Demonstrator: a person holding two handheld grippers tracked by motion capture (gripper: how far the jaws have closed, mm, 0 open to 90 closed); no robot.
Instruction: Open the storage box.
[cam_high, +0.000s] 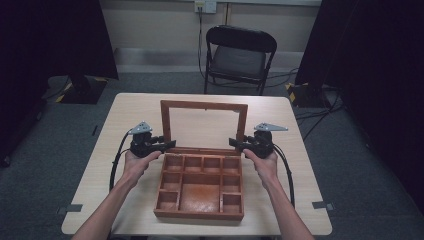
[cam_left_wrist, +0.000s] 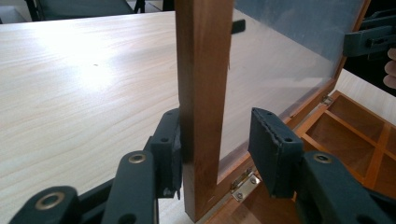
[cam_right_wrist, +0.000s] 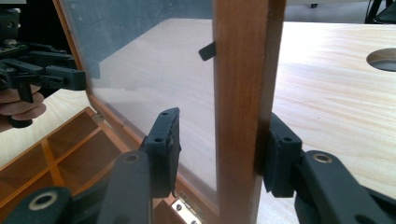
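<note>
Reddish-brown wood all round: the box sits near the middle of the pale table, close to our edge, divided into small compartments around one bigger tray, all of them bare. Its lid stands upright at the far side, a wooden frame with a clear pane in it, hinged along the back edge with little brass hinges.

We've got a gripper on each side post of that lid. Our left gripper straddles the left post low down, near the hinge. In the left gripper view one pad sits right against the outer face of the wood while the other pad stands off it with a gap, over the pane, so the jaws aren't clamped. Our right gripper mirrors that on the right post: outer pad against the wood, inner pad clear of it, so that one isn't pinching either.

Both hands hold the grippers roughly level, pointing inward at each other across the lid.

Past the table there's a black folding chair by the wall, and grey carpet all around.
</note>
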